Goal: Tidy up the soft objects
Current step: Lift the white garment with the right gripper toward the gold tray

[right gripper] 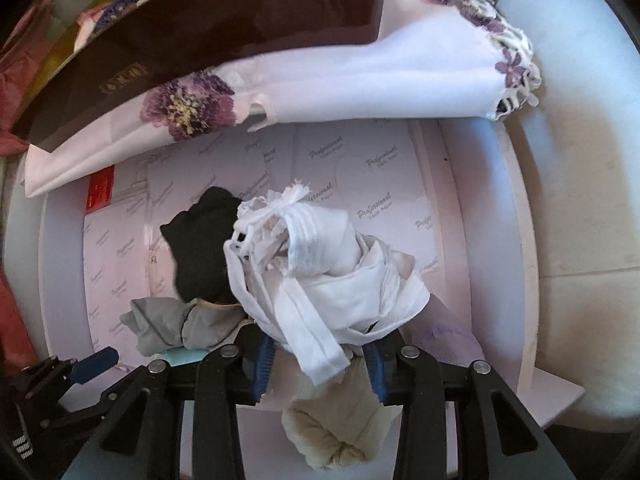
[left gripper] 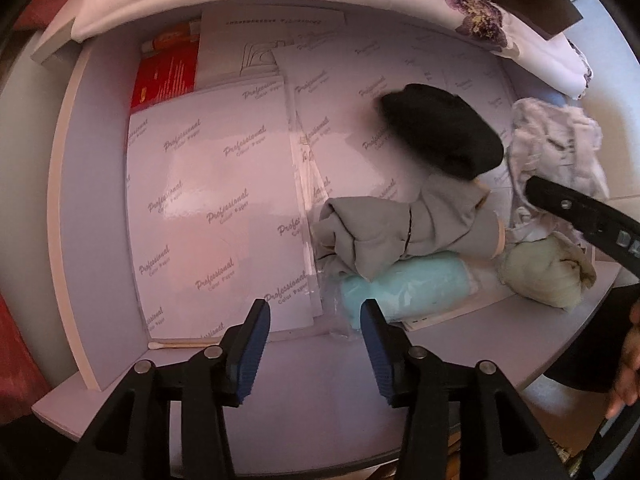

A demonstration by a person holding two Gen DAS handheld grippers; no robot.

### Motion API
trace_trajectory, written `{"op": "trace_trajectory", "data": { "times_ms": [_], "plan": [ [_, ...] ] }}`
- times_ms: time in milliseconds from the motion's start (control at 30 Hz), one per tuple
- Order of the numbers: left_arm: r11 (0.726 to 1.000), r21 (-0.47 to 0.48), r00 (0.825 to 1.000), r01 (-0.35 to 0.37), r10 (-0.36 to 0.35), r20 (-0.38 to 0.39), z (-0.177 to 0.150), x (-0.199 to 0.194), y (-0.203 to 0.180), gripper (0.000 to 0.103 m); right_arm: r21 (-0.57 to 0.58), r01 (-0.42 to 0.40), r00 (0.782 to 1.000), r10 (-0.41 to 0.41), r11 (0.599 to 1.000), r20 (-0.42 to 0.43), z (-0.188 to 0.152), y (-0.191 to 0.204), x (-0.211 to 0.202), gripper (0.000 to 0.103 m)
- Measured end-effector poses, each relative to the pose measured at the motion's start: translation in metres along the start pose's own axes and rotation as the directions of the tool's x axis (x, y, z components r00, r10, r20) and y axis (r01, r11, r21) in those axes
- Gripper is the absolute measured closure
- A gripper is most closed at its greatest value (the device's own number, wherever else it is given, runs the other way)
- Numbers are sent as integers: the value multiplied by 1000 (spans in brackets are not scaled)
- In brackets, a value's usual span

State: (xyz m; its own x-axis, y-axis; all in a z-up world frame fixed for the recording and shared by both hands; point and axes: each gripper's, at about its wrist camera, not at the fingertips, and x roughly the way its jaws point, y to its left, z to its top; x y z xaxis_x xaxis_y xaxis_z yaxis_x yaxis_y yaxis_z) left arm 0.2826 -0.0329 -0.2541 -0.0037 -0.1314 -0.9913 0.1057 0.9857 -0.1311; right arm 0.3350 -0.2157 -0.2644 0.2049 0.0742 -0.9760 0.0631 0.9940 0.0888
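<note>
A black cloth (left gripper: 440,132) lies on the white shelf, with a crumpled grey cloth (left gripper: 400,232) in front of it. The grey cloth rests partly on a teal roll (left gripper: 416,284) wrapped in clear plastic. A cream bundle (left gripper: 548,276) sits to the right. My left gripper (left gripper: 316,320) points down near the shelf's front, open, with nothing between its blue pads; the teal roll lies just beside the right pad. My right gripper (right gripper: 318,354) is shut on a white ragged cloth bundle (right gripper: 332,280), held above the cream bundle (right gripper: 340,428) and beside the black cloth (right gripper: 204,248).
Sheets of printed paper (left gripper: 208,200) cover the shelf floor, with a red booklet (left gripper: 168,72) at the back left and a cotton swab (left gripper: 180,345) at the front. A white floral cloth (right gripper: 320,92) and a dark box (right gripper: 220,20) overhang the back. Low walls (left gripper: 76,184) bound the shelf.
</note>
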Motion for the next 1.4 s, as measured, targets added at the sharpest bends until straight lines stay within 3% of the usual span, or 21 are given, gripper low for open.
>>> {"op": "trace_trajectory", "data": {
  "times_ms": [267,733,1033,1200,1400],
  "plan": [
    [1000,-9,1000,12,-12,-13,1,8,1,55,19,-40,994,38,999,106,-5,-2,-43,64],
    [1000,0,1000,20,-20,-12,5,13,-6,55,19,-111,980,107,994,166,1,-7,-89,64],
    [999,-10,999,39,-39,-21,7,21,-5,55,-23,-152,958,153,988,241,2,-1,-121,64],
    [999,-10,999,43,-44,-23,7,24,-5,55,-18,-219,942,216,976,258,17,5,-136,64],
    [999,-18,998,51,-51,-30,7,26,-6,55,-55,-241,922,247,969,299,49,23,-157,64]
  ]
}}
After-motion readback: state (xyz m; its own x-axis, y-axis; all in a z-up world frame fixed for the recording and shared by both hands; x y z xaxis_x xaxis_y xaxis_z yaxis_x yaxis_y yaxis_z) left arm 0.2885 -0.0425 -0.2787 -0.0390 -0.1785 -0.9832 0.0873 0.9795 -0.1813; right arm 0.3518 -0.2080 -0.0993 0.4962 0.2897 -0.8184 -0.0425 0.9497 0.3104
